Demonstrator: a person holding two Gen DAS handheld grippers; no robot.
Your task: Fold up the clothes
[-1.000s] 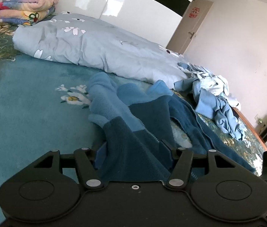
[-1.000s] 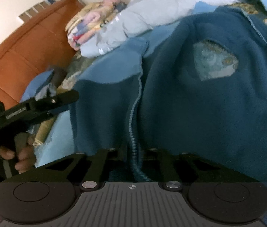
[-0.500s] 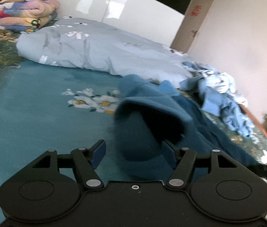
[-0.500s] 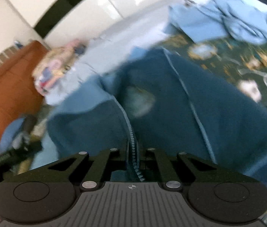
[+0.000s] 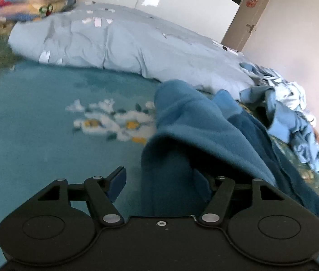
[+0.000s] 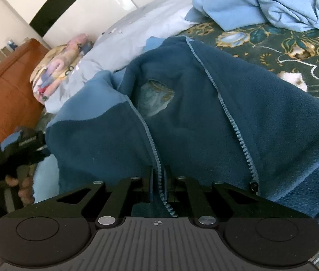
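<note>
my right hand-held gripper is clamped on the zipper edge of the two-tone blue fleece jacket, which lies on the patterned bed. my left hand-held gripper gapes wide around a sleeve fold, not pinching. i judge the spreading step; next, close left and pull flat.

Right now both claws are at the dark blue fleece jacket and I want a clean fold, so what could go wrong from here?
1. The left claw stands open, with the dark blue fleece jacket only draped across it; that side may slide off.
2. The right claw pinches just the light blue zipper edge, a thin hold that may slip or stretch.
3. The jacket lies bunched, showing a gap through to the bedspread, so creases may get folded in.
</note>
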